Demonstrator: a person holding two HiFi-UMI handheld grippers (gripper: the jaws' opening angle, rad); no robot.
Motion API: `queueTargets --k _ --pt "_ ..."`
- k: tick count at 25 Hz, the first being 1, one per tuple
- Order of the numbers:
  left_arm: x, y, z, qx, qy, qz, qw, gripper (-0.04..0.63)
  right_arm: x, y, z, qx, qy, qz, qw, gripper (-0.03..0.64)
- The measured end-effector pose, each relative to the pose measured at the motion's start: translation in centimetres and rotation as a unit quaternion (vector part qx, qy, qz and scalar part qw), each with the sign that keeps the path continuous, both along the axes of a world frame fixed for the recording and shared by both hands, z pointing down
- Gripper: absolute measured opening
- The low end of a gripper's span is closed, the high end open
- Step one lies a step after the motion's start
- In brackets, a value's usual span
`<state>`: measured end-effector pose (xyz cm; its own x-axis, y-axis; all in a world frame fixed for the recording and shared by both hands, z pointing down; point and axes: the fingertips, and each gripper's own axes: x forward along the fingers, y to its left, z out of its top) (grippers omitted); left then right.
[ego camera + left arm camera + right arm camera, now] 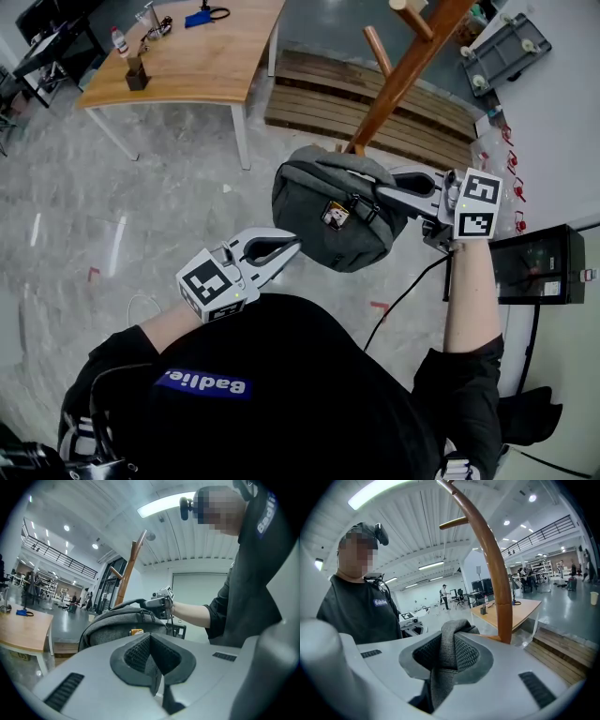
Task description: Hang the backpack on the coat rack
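The backpack [337, 211] hung between the left gripper [289, 247] and right gripper [382, 193], before the coat rack [403, 70]; a table [216, 47] stood far left.

Grey backpack [337, 230] with yellow tag [136, 631] at pale grey right gripper [382, 193]; brown wooden coat rack [403, 75] beyond it; black-and-white square markers there and on left gripper [291, 247].

Right gripper [384, 194] clamps the backpack handle [448, 641]; left gripper [292, 246] level, jaws together.
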<state>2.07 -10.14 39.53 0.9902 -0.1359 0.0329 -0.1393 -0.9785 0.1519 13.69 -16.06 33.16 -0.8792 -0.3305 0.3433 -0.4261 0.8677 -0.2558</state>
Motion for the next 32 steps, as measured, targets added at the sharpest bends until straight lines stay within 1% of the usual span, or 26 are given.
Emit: queueTargets --k 3,9,17,27,32 --pt "0.6 -0.7 -0.5 -0.009 -0.003 -0.01 0.9999 -0.001 1.1 -1.1 0.1 -0.009 -0.003 -0.008 1.0 0.066" --pt "1.3 -0.7 -0.3 -0.008 -0.007 -0.016 0.9998 0.0 2.4 -2.1 1.4 -0.026 0.002 -0.023 0.999 0.066" --pt "1.8 -0.8 -0.5 -0.016 -0.015 -0.04 0.999 0.0 3.5 -4.5 2.5 -0.042 -0.011 -0.038 0.998 0.066" --pt "2.6 0.9 0.1 -0.017 -0.029 -0.066 0.9972 0.0 4.0 -6.0 5.0 -0.03 -0.02 -0.056 0.998 0.071" --pt "2.8 2.3 0.5 -0.016 -0.038 -0.083 0.9957 -0.001 4.4 -6.4 5.8 0.0 -0.031 -0.047 0.998 0.075"
